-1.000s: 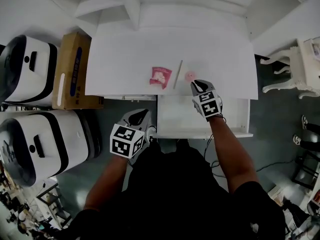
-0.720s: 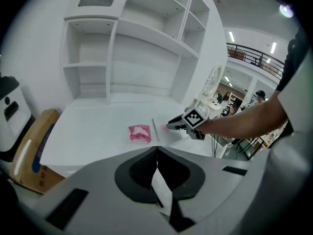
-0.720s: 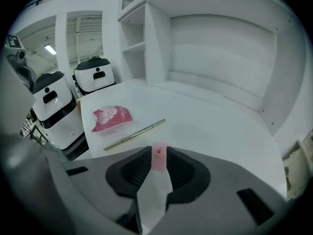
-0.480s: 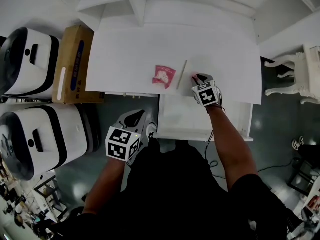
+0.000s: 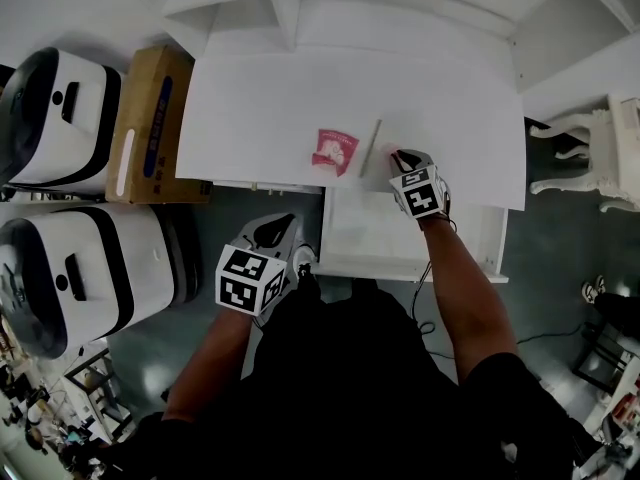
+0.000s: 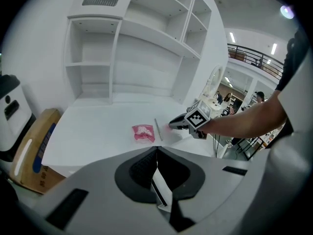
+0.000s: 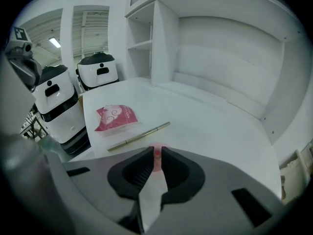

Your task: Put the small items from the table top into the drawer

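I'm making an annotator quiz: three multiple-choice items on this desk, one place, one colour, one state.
1. Where is the stick? A in the drawer; B on the table top beside the packet; C on the floor.
2. The packet's colour? A green; B pink; C blue.
3. The right gripper is: A wide open; B holding the stick; C shut on the small pink item.
B, it lies on the white top; B, plainly pink; C, the item sits pinched between the jaws.
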Tool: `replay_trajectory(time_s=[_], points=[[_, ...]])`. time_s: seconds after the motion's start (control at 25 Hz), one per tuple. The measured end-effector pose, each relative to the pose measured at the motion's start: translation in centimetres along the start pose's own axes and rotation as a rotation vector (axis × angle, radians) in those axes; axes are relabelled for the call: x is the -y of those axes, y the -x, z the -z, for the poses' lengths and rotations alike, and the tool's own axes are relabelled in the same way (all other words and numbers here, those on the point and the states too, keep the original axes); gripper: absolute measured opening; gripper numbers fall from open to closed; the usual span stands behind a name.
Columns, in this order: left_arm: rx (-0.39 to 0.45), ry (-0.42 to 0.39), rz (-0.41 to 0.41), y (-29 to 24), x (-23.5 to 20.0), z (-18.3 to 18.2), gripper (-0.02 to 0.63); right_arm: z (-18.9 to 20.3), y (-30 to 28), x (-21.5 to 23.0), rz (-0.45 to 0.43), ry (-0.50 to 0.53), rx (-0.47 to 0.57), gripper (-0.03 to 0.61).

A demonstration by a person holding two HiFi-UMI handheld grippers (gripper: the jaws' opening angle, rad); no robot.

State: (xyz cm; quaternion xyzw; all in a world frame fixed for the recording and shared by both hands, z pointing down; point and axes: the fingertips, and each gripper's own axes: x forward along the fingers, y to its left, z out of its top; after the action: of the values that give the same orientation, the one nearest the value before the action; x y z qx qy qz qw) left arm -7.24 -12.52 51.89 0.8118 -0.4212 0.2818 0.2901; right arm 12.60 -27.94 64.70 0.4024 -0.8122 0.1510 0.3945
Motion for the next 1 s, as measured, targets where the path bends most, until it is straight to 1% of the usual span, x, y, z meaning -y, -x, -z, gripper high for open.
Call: replay_trajectory(time_s=[0.28,0.44,0.6,0.68,0.8,1.0], points=[[0.001,-0.028,0.038,-0.6,0.5,0.0,0.011,-0.3,3.6,-2.4,-0.014,-0.015,0.049,0.06],[-0.001,-0.05,0.059,-1.1,1.1,0.1,0.011,0.5,5.4,-4.1,-0.026,-0.013,0.061,0.059],[0.004,-0.078,0.086,-1.5,2.1,-0.1,0.011,1.9,6.2,-6.0,-0.046,-0.001,0.05,0.058],[0.007,-0.085,0.093,-1.4,2.5,-0.1,0.011,2.7,6.2,-7.6,-0.082,0.015,0.039,0.058],[0.01,-0.083,0.09,-0.9,2.6,0.1,0.011,4.1,5.9,-10.4,-0.159,0.051,0.008,0.059],[0.011,-0.052,0.055,0.3,1.8,1.0,0.011,7.0,3.2,-14.0,-0.227,0.165,-0.085,0.058]])
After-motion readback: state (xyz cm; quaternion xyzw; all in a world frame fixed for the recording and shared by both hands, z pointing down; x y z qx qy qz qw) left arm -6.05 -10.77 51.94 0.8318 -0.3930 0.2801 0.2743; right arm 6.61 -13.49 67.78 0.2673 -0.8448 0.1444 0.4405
